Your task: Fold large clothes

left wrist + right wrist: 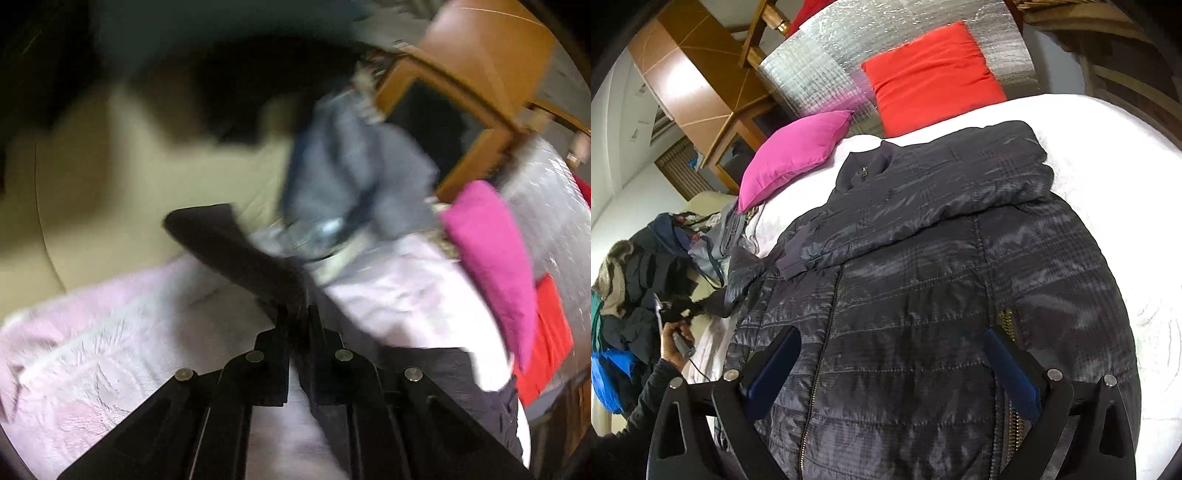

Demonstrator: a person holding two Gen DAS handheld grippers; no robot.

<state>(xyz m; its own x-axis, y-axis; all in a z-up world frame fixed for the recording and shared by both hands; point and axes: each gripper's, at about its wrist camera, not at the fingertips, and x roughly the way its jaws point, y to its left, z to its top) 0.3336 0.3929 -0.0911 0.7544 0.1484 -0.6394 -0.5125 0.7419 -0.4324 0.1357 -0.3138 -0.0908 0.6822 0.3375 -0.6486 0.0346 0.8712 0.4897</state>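
A dark quilted jacket (923, 280) lies front-up on a bed with a white-pink fleece blanket (1100, 155). One sleeve (923, 206) is folded across its chest. My right gripper (892, 354) is open and empty, hovering over the jacket's lower front beside the zip. My left gripper (298, 314) is shut on the jacket's other sleeve cuff (229, 251) and holds it above the blanket (110, 350) at the bed's left side. The left gripper (677, 310) also shows at the far left of the right wrist view.
A magenta pillow (794, 155) and a red pillow (934, 77) lean on a silver headboard (812, 70). A wooden nightstand (461, 122) stands beside the bed. A heap of other clothes (646, 273) lies on a beige chair to the left.
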